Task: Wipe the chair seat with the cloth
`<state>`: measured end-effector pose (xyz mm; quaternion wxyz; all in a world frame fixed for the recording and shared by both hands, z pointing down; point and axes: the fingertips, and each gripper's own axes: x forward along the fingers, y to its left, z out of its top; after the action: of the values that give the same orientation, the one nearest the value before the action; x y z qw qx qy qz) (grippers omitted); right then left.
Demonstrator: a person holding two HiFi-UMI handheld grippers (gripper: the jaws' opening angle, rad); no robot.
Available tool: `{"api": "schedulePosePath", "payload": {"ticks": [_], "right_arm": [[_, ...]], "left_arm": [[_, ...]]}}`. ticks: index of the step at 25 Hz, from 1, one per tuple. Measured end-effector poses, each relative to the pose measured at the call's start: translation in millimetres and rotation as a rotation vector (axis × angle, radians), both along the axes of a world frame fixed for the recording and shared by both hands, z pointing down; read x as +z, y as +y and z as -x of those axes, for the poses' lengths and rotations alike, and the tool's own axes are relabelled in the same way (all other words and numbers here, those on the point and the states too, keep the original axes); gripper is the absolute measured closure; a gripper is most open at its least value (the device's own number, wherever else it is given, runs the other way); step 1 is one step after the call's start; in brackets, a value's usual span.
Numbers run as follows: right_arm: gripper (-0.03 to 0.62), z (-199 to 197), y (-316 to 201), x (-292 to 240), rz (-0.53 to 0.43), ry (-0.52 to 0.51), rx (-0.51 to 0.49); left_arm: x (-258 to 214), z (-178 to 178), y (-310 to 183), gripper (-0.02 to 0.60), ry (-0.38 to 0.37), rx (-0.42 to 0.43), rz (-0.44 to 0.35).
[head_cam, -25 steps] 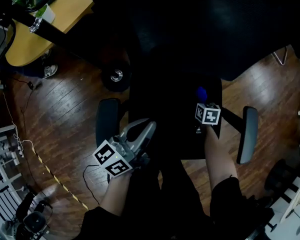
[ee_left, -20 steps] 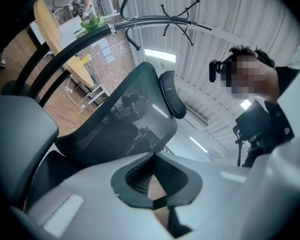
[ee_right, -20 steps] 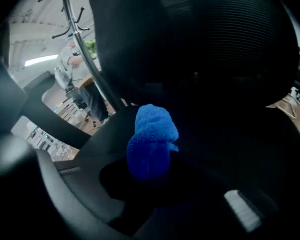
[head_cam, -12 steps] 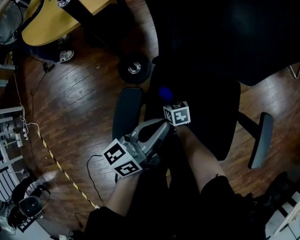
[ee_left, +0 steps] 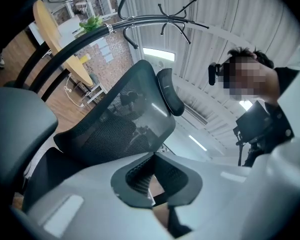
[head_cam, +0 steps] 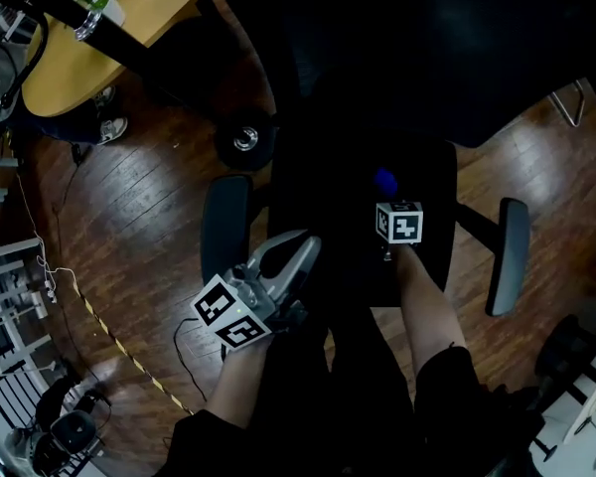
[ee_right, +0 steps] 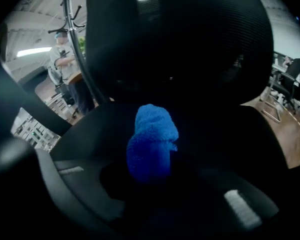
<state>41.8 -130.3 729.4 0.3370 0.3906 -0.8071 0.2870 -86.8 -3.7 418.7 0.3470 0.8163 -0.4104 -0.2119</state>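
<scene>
The black chair seat [head_cam: 328, 197] lies below me in the head view. A blue cloth [head_cam: 384, 180] rests on its middle right part, and my right gripper [head_cam: 386, 197] is shut on it. In the right gripper view the bunched cloth [ee_right: 151, 144] sticks out from between the jaws of the right gripper [ee_right: 150, 176] over the seat [ee_right: 230, 134]. My left gripper [head_cam: 304, 242] hangs at the seat's front left corner, shut with nothing in it, clear of the cloth. The left gripper view shows the left gripper [ee_left: 152, 176] pointing up toward the mesh chair back [ee_left: 120, 129].
Grey armrests flank the seat, one on the left [head_cam: 223, 229] and one on the right [head_cam: 512, 256]. The dark chair back [head_cam: 427, 48] stands beyond it. A caster wheel [head_cam: 245, 139] and a wooden table [head_cam: 74, 53] lie to the far left over wood flooring. A person [ee_right: 60, 59] stands far off.
My right gripper swept the cloth to the seat's left side and has come back to the middle right. The left gripper stayed at the front left corner.
</scene>
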Motion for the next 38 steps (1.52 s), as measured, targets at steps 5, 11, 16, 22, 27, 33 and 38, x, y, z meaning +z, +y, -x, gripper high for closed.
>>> {"api": "schedulePosePath", "payload": {"ticks": [5, 11, 16, 22, 27, 33, 38], "right_arm": [[0.557, -121.8, -16.7, -14.5, -0.002, 0.124, 0.173], [0.557, -165.2, -18.1, -25.1, -0.033, 0.124, 0.242], [0.557, -167.4, -10.4, -28.3, -0.070, 0.134, 0.270], [0.556, -56.1, 37.5, -25.5, -0.035, 0.028, 0.083], [0.556, 85.2, 81.3, -32.7, 0.023, -0.142, -0.131], [0.556, 203.2, 134.6, -43.6, 0.114, -0.300, -0.330], [0.556, 195.0, 135.3, -32.8, 0.046, -0.240, -0.341]], "left_arm": [[0.4, -13.3, -6.6, 0.589, 0.001, 0.027, 0.003], [1.5, -16.8, -9.0, 0.589, -0.008, 0.048, 0.006], [-1.4, -9.3, -4.3, 0.589, -0.018, 0.030, 0.002], [-13.9, -4.2, 7.4, 0.589, -0.019, -0.001, -0.014], [-19.9, 6.5, 17.8, 0.589, -0.027, -0.038, -0.020], [-16.7, 21.9, 34.2, 0.589, -0.032, -0.075, -0.013], [-14.4, 24.7, 39.3, 0.589, -0.039, -0.085, -0.010]]}}
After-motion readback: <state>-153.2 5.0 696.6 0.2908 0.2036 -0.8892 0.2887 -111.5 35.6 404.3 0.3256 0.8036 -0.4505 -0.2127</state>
